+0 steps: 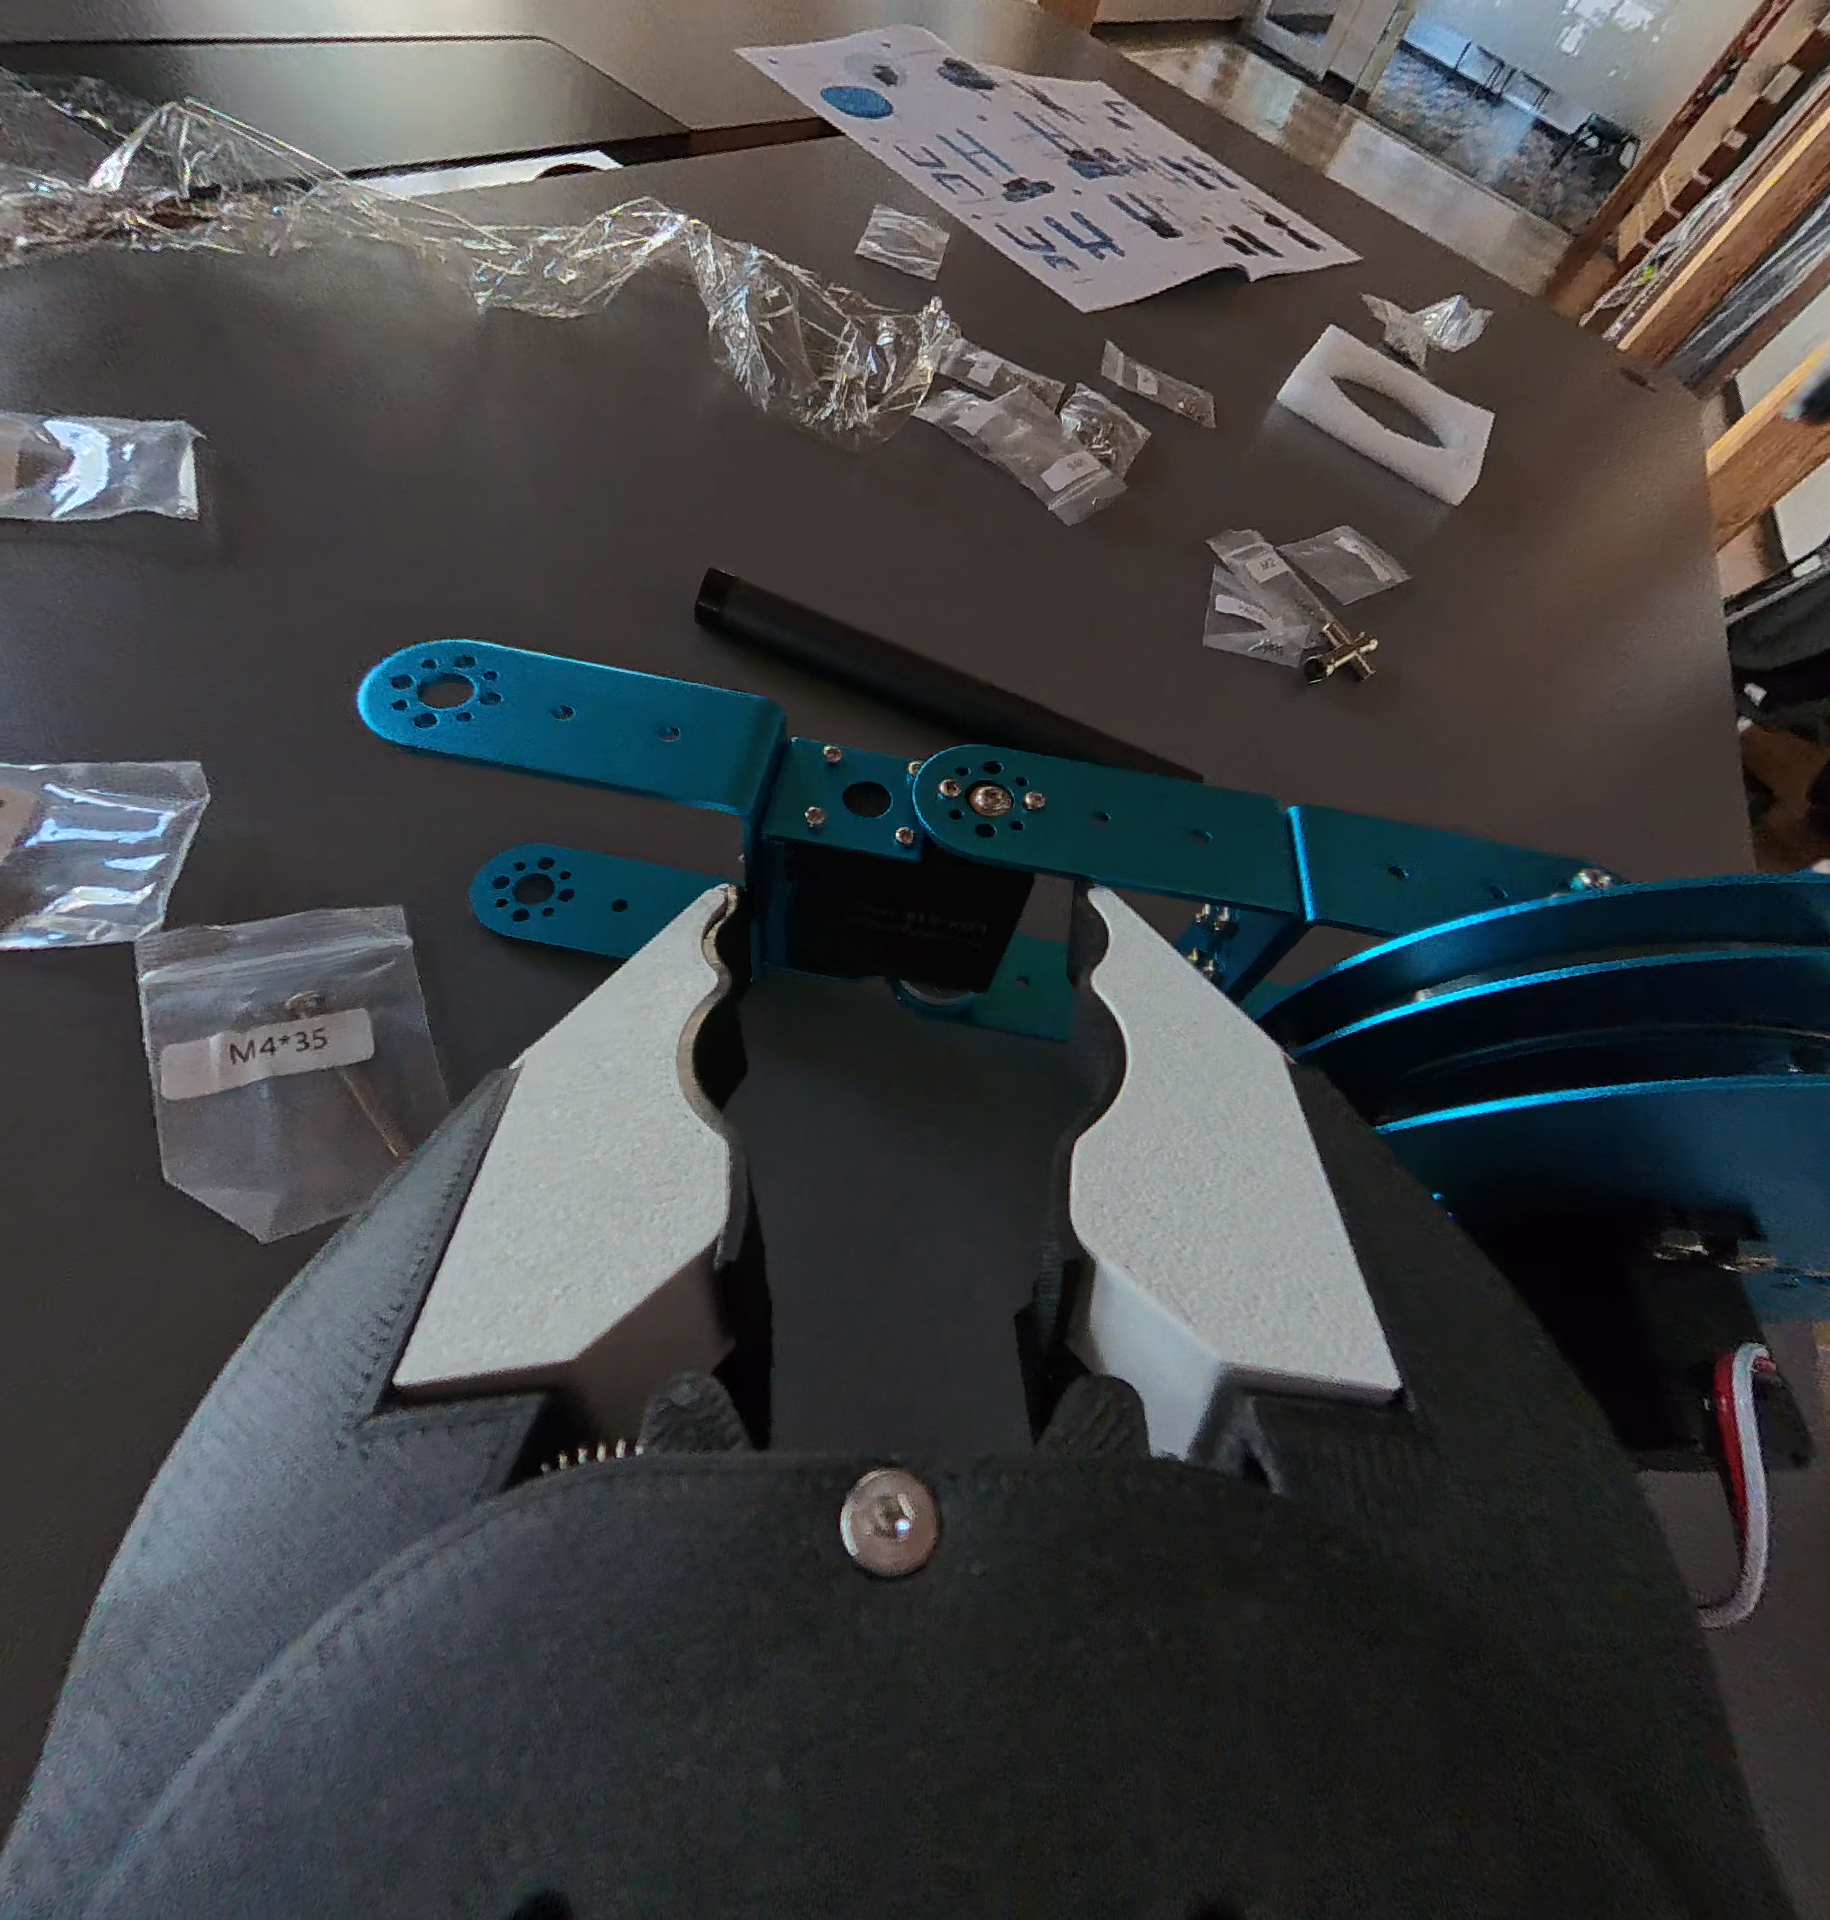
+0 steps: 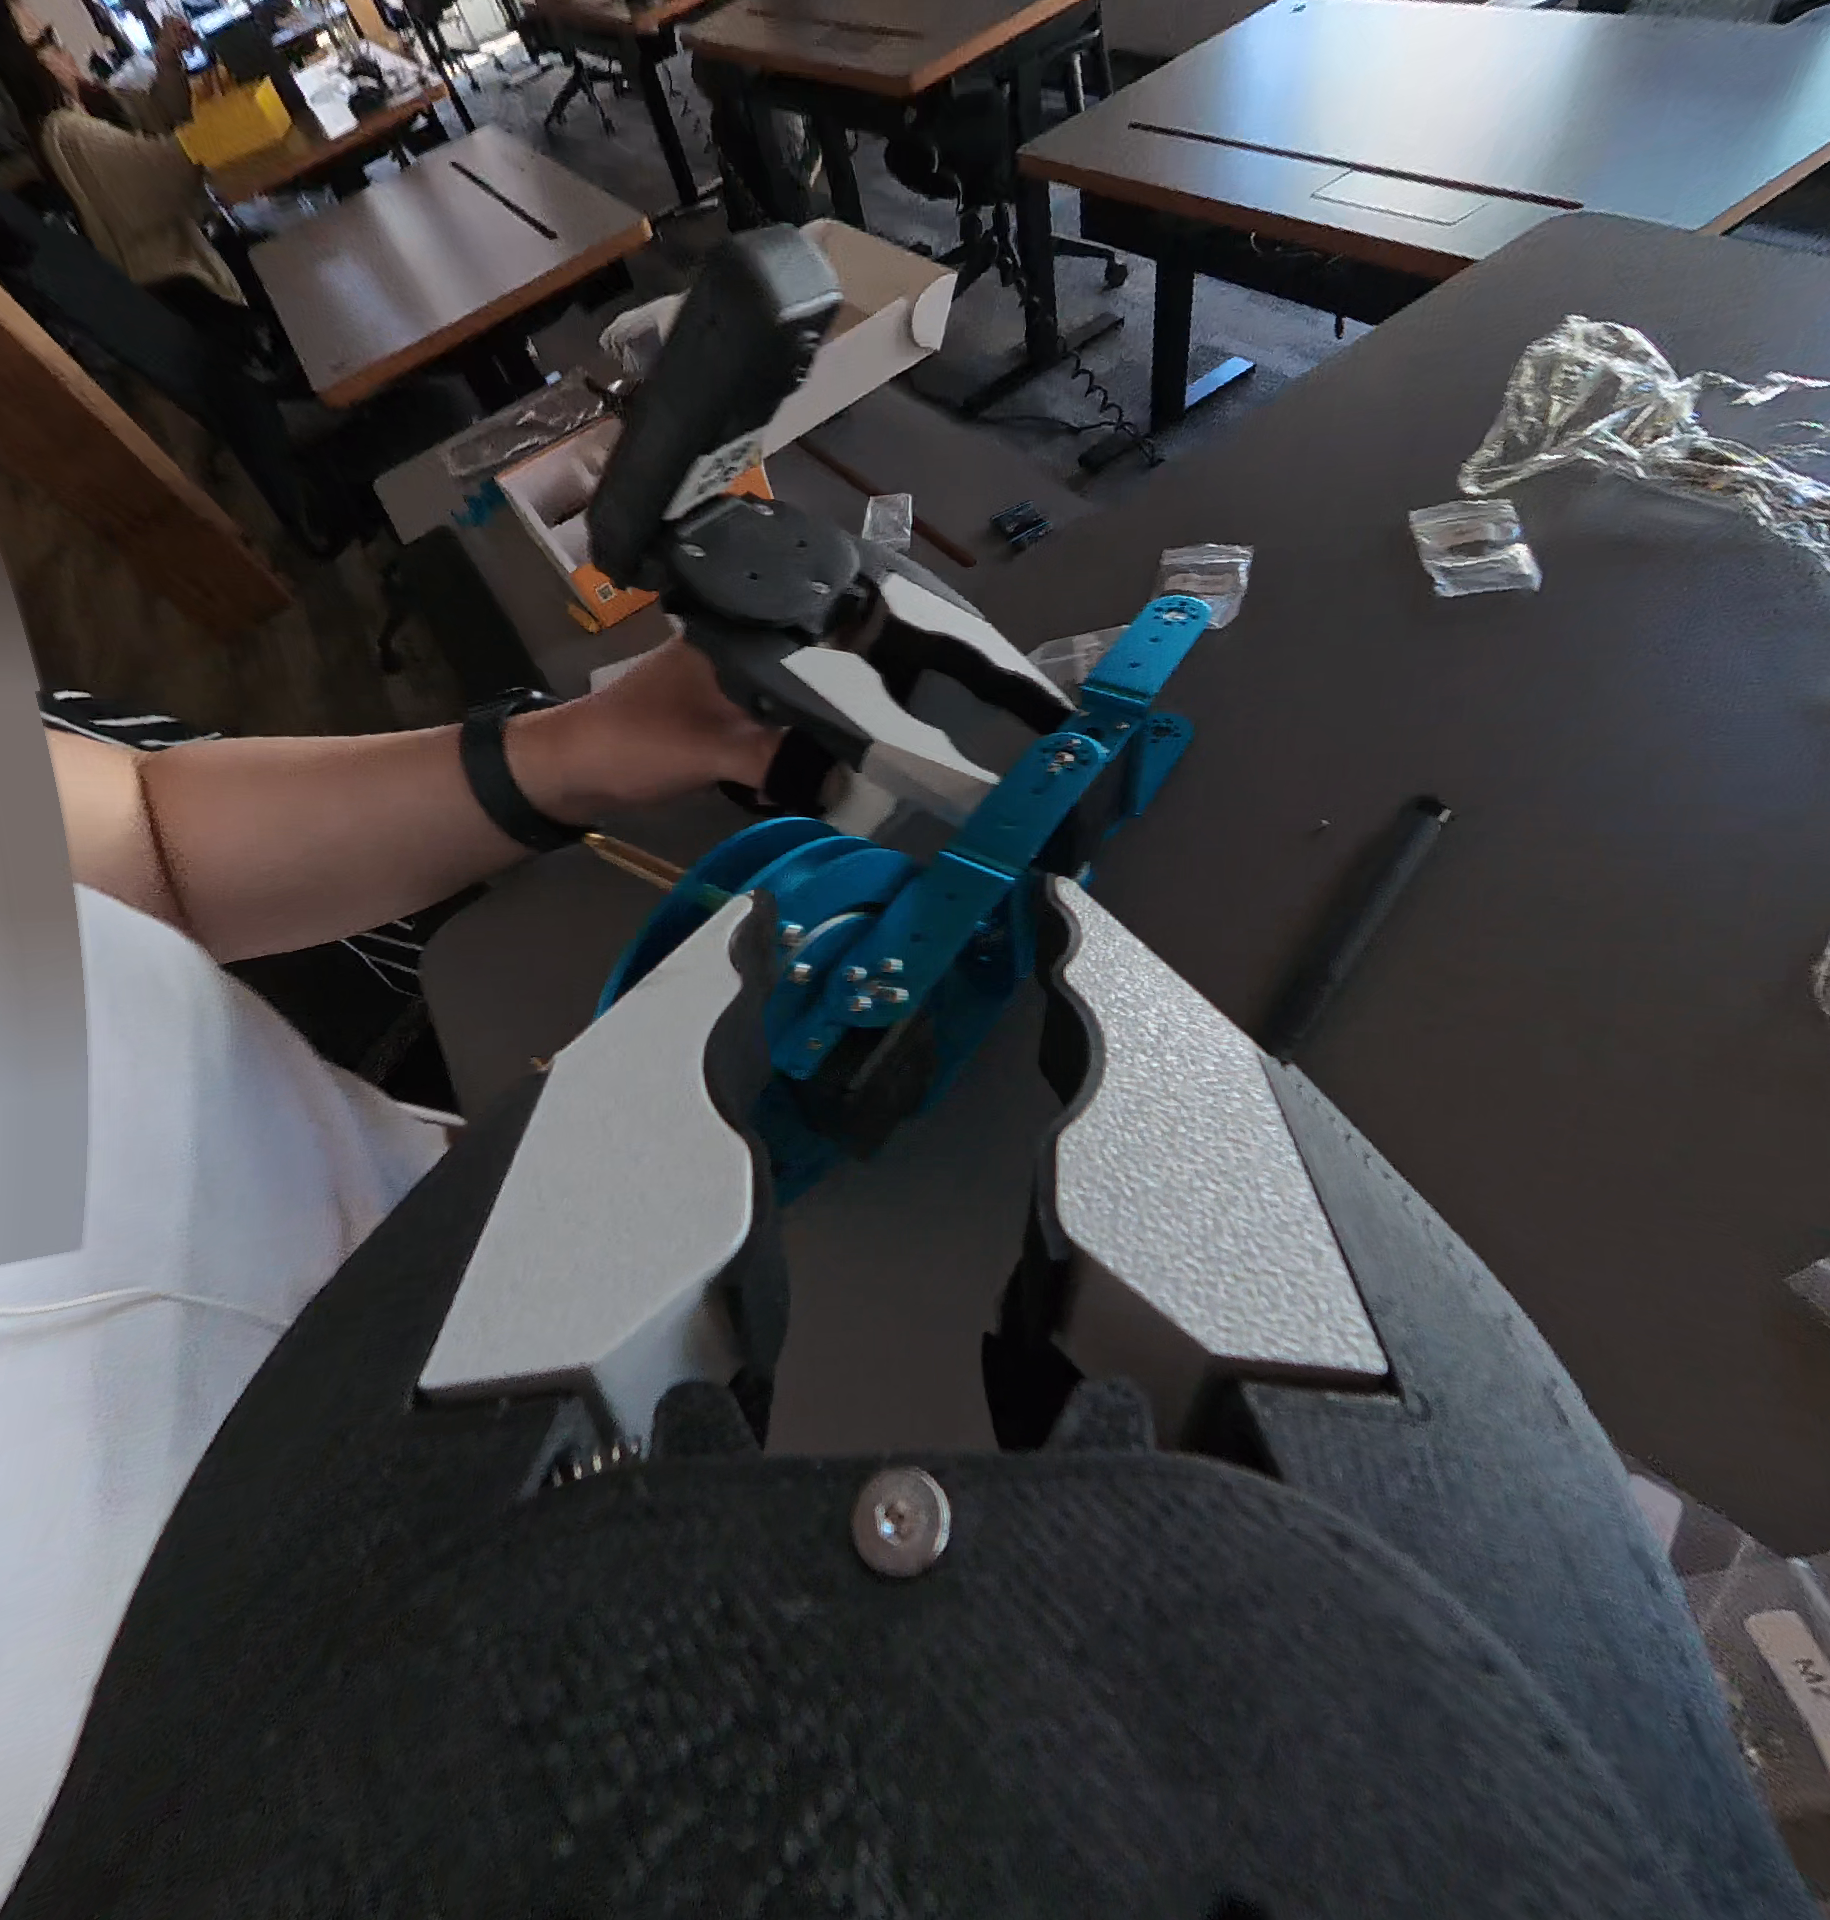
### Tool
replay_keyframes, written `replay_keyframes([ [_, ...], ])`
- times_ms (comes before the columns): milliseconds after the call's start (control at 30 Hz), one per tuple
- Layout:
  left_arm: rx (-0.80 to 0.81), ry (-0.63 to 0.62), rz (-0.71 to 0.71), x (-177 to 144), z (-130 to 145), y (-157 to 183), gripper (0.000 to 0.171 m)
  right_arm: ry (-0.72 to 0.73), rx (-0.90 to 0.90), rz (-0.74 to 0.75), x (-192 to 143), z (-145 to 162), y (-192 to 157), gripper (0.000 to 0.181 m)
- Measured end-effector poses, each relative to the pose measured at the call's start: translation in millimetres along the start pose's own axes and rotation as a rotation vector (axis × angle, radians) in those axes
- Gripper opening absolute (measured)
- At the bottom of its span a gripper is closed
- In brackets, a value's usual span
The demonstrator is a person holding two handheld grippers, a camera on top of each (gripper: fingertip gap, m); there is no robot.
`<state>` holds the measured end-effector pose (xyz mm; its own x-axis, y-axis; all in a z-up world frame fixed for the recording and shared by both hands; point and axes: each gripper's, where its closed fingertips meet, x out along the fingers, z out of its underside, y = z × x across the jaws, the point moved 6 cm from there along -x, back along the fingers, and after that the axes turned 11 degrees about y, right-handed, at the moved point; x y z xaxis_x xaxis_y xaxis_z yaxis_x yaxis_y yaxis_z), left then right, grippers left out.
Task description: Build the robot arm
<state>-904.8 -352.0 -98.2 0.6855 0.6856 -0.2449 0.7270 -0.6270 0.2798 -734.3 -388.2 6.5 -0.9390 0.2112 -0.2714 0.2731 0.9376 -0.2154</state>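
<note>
A blue metal robot arm (image 1: 1119, 821) with black servos lies across the dark table (image 1: 423, 582). Its round base discs (image 1: 1617, 997) are at the right. My left gripper (image 1: 911, 909) is closed on the black servo (image 1: 890, 925) in the arm's middle joint bracket, with a finger on each side. Two perforated blue link ends stick out beyond it. In the right wrist view, my right gripper (image 2: 903, 909) clasps the blue bracket (image 2: 869, 987) next to the base discs (image 2: 672, 935). The left gripper (image 2: 1036, 738) shows farther along the arm, held by a hand.
A black rod (image 1: 890, 665) lies behind the arm and also shows in the right wrist view (image 2: 1358, 914). Small labelled screw bags (image 1: 277, 1049), crumpled clear wrap (image 1: 786, 301), a printed sheet (image 1: 1046, 156) and a white foam block (image 1: 1389, 416) lie around. A person's forearm (image 2: 350, 800) reaches in from the left.
</note>
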Motion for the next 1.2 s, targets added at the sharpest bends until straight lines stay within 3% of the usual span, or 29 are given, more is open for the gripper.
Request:
replay_keyframes([
  [67,0.034,-0.013,-0.01,3.2,-0.5,-1.8,0.053,0.001,0.026,-0.021,3.7,9.8,19.0,0.05],
  [233,0.01,-0.044,-0.001,0.3,1.0,-4.6,0.054,-0.038,0.112,-0.12,24.0,36.3,53.2,0.048],
  [300,-0.07,-0.046,-0.024,-10.4,4.4,-7.3,0.052,-0.041,0.16,-0.179,31.4,40.9,65.2,0.046],
  [433,-0.319,-0.031,-0.02,-31.0,11.2,-7.1,0.027,-0.048,0.241,-0.299,47.9,43.6,87.4,0.043],
  [567,-0.438,0.084,-0.004,-34.3,0.4,-5.4,0.032,-0.074,0.282,-0.399,73.6,40.0,104.7,0.042],
  [700,-0.494,0.072,-0.043,-30.7,-0.9,-7.8,0.039,-0.115,0.294,-0.448,105.8,21.3,118.0,0.042],
  [800,-0.573,0.082,-0.004,-24.7,3.0,-5.6,0.04,-0.154,0.188,-0.562,129.4,8.4,124.3,0.042],
  [933,-0.605,0.068,0.02,-19.7,11.1,-4.3,0.039,-0.291,0.413,-0.68,162.1,9.8,136.1,0.041],
  [1200,-0.649,0.074,0.058,-21.5,14.1,2.6,0.037,-0.373,0.723,-0.932,192.2,30.4,128.2,0.032],
])
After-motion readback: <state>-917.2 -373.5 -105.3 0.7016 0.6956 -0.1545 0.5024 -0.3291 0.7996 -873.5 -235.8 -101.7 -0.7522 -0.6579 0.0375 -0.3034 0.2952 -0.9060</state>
